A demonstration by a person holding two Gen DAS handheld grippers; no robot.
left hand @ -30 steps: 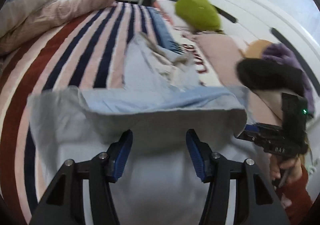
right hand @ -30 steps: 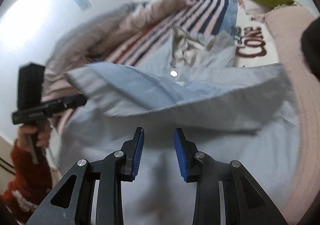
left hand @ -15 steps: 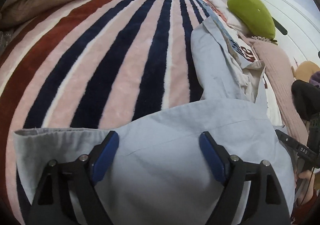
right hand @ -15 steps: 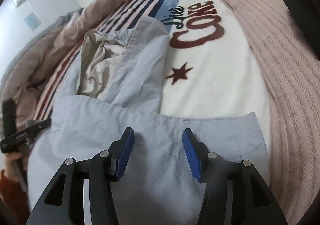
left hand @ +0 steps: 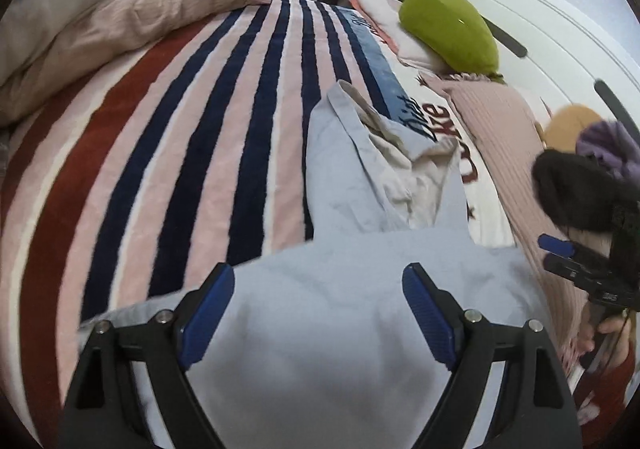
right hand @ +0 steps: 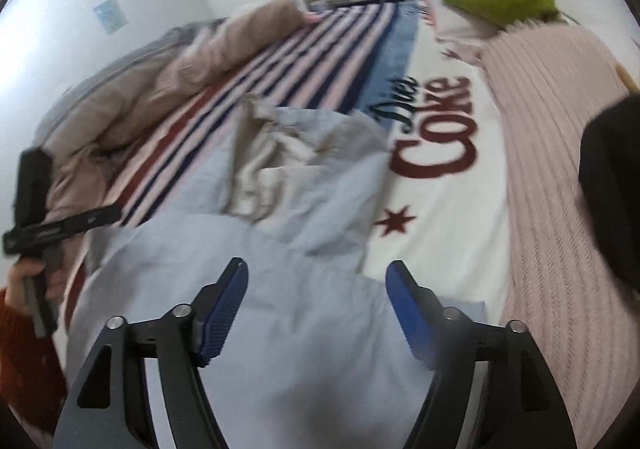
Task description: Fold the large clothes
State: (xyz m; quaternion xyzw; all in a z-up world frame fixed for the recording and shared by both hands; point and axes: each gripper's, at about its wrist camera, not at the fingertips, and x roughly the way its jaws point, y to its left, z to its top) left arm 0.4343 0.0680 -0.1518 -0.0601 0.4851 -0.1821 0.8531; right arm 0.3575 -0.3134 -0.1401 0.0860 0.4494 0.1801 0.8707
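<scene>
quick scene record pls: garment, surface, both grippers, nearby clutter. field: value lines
garment: light blue cotton shirt, lying on the bed, near part folded over, beige lining showing at the far end
surface: striped pink, navy and red fleece blanket; white panel with Diet Coke lettering beside the shirt
left gripper: open, above the shirt's near fold, holding nothing
right gripper: open, above the shirt, holding nothing
clutter: green cushion, pink knitted throw

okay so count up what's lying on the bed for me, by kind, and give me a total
Light blue garment: 1
Blankets: 3, striped, Diet Coke print, pink knit
Green pillow: 1
Beige duvet: 1
Total: 6
</scene>
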